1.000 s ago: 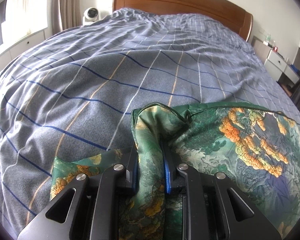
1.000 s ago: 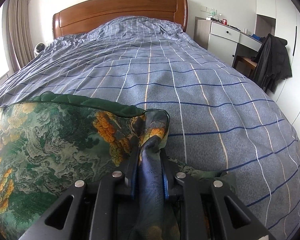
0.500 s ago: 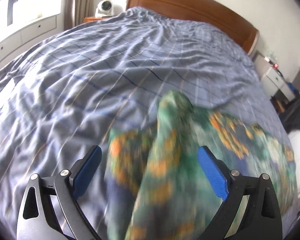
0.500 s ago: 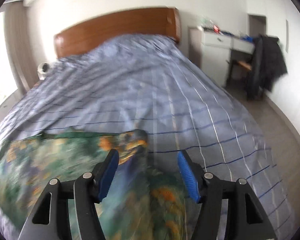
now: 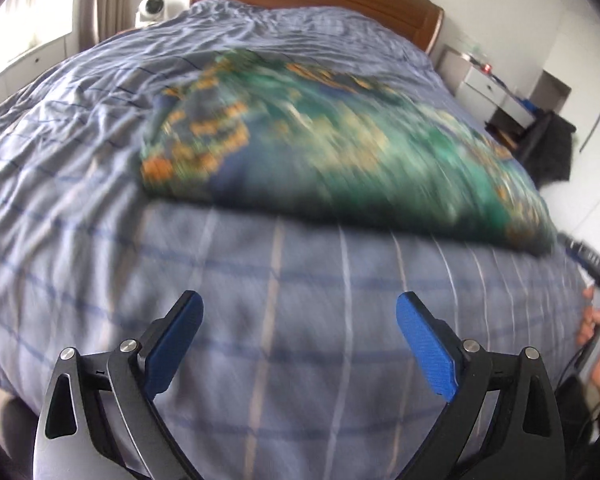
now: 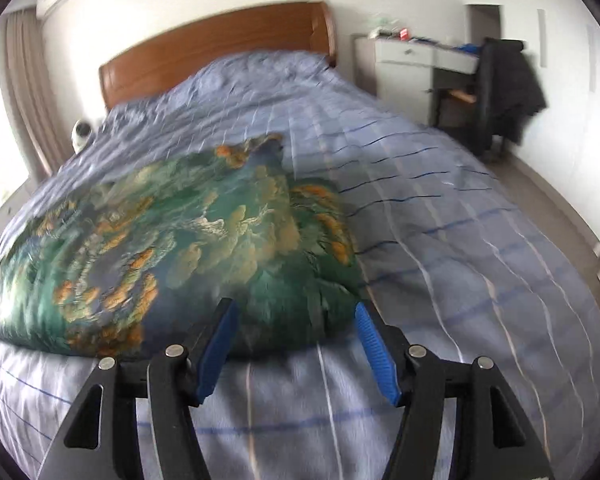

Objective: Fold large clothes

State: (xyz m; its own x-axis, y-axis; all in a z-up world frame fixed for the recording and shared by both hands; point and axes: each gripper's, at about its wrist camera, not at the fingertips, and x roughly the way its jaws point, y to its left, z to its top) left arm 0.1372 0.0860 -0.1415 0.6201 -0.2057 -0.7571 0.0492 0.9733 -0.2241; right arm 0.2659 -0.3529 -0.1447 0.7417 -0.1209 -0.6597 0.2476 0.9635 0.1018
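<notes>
The garment [image 6: 180, 248], green with an orange print, lies folded on the bed [image 6: 440, 240], its near edge towards both tools. Left tongs [image 5: 298, 312] stand wide and empty, well short of the cloth. Right tongs [image 6: 294, 322] stand open and empty, just at the near right corner. For the next fold, set each pair of tongs on a near corner, pinch all layers together, lift evenly and carry both corners at matching height to keep edges aligned.

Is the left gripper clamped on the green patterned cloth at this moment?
No. The left gripper is wide open over bare bedspread, and the green patterned cloth lies apart, farther up the bed.
</notes>
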